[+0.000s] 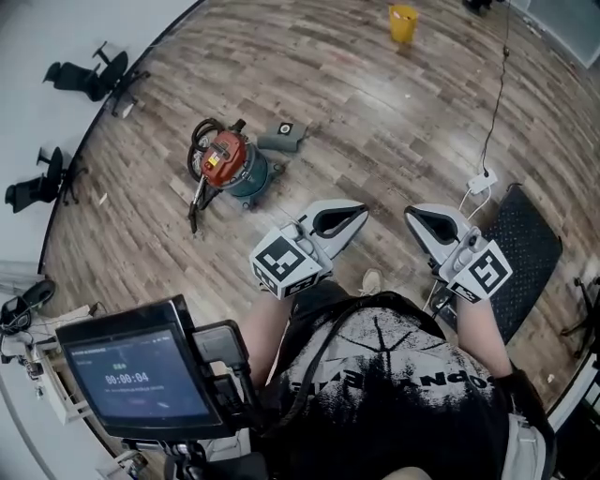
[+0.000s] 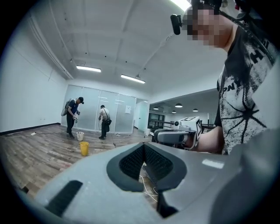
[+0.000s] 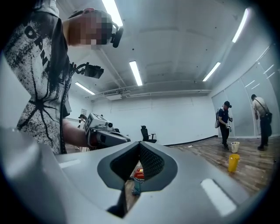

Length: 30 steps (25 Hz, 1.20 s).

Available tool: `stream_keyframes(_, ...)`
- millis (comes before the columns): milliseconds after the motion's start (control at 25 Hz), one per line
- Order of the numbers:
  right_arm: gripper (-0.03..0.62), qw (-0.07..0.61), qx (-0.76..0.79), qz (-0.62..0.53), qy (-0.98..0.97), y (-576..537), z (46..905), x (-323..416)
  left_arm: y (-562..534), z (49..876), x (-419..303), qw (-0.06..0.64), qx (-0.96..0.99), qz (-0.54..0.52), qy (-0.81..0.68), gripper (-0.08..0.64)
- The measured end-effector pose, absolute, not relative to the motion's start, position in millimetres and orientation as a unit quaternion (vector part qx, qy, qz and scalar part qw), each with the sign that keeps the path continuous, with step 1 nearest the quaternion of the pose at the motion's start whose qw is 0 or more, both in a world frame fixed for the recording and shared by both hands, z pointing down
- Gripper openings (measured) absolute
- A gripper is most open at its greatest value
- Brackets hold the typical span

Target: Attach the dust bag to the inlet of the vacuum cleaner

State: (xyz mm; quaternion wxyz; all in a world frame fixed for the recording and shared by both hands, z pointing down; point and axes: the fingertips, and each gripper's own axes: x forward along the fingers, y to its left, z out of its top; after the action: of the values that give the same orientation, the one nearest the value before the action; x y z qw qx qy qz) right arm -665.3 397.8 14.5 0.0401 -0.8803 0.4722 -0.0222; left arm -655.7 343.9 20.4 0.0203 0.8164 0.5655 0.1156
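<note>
- Standing well short of the vacuum cleaner (image 1: 225, 164), the person holds both tools out at chest height. I judge this to be the approach step, with nothing grasped yet.
- The left gripper (image 1: 359, 213) sits on the person's side of the vacuum cleaner, its jaws pressed together with nothing between them. Its own view shows the ribbed pads meeting.
- The right gripper (image 1: 411, 213) is level with it and further to the side of the vacuum cleaner, likewise closed and empty. In its own view the vacuum cleaner shows small and distant through the gap under the jaws.
- The vacuum cleaner stands upright on the wooden floor (image 1: 375, 112), red on top and teal below. A black hose (image 1: 194, 202) is looped over it and trails toward the person.
- The dust bag (image 1: 281, 139), as I take the grey-green piece with a square tag to be, lies just beside the vacuum cleaner on its far right side. It is not attached, and I cannot tell whether the two touch.
- The inlet is too small to make out from here.
- The next move calls for closing in on the vacuum cleaner, lowering, and opening one gripper to pick up the dust bag while the other is free to steady the body.
- A yellow bucket (image 1: 402, 22) stands far beyond the vacuum cleaner.
</note>
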Motion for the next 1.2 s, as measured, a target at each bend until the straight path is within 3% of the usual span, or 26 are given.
stream_keyframes(320,0.003,0.019,-0.869,-0.042,0.493,375.6,19.3,-659.3,338.9,12.4,-650.0,0.017,0.823,0.08,0.562,0.002)
stream_keyframes(600,0.003,0.005,-0.858,-0.068,0.509,310.6,32.1,-568.2,297.5,38.3,-561.5,0.046,0.817,0.093,0.568,0.002)
stream_keyframes(880,0.003,-0.037,-0.866,-0.063,0.494,276.8,25.6,-490.2,258.7,35.9,-481.4,0.031,0.814,0.079,0.575,0.002)
stream_keyframes(1200,0.003,-0.032,-0.872,-0.056,0.486,249.0,23.7,-441.1,225.2,29.7,-434.8,0.037,0.815,0.069,0.574,0.002)
